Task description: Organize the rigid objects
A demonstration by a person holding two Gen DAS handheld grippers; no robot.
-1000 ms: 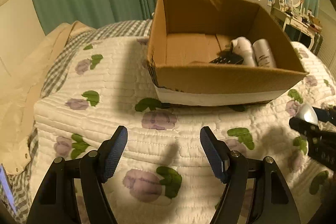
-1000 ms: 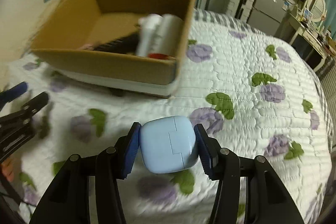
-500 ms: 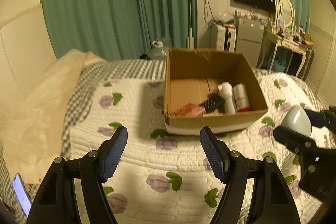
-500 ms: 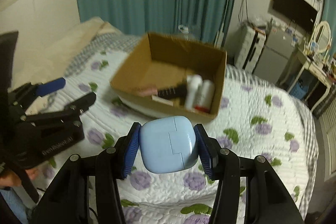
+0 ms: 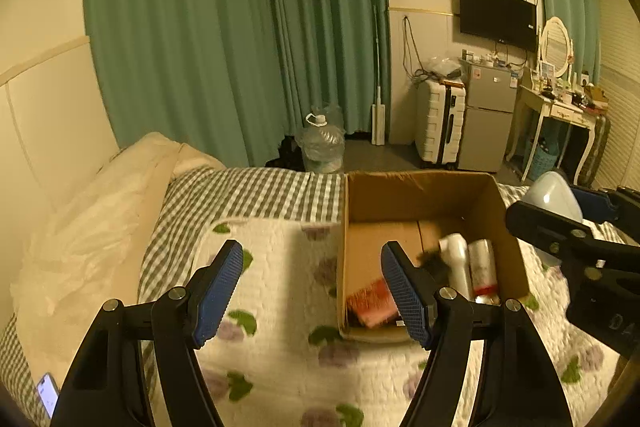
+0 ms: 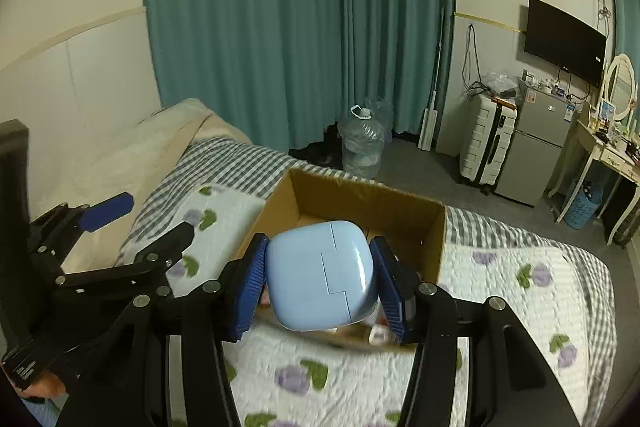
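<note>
Pale blue rounded plastic case [image 6: 322, 275], seam line across its face, sits clamped between the blue-padded fingers [image 6: 250, 285] of the right gripper [image 6: 320, 287], held in the air above the bed. From the right wrist view the case covers the near part of the open brown cardboard box [image 6: 360, 197], so it looks to be over or just short of the box's near rim; exact depth cannot be told. The left wrist view shows the same case [image 5: 554, 197] at the right edge, up beside the box's right wall.

Box [image 5: 416, 187] rests on the white quilted bedspread with purple flowers [image 5: 280, 259]. Inside it: white bottle [image 5: 456, 263], second white bottle with a red band [image 5: 482, 265] touching it, a dark item [image 5: 434, 261] blurred beside them, and a red flat packet [image 5: 372, 301] at the near left corner.

Left gripper [image 5: 312, 291] holds nothing, fingers spread wide, hovering over the bedspread at the box's near left corner.

Step in hand, as a judgement: carry of the case to the box, with release not yet done. Next move likely calls for bringing the case clear over the rim, lowering into the bare cardboard floor left of the bottles, then opening the fingers. Smooth rounded shell could slip or roll on landing, so a low drop seems safer. Left gripper could steady the box wall if it shifts on the soft quilt.

Beyond: green curtains [image 6: 300, 27], a phone [image 5: 48, 393] at the bed edge.
</note>
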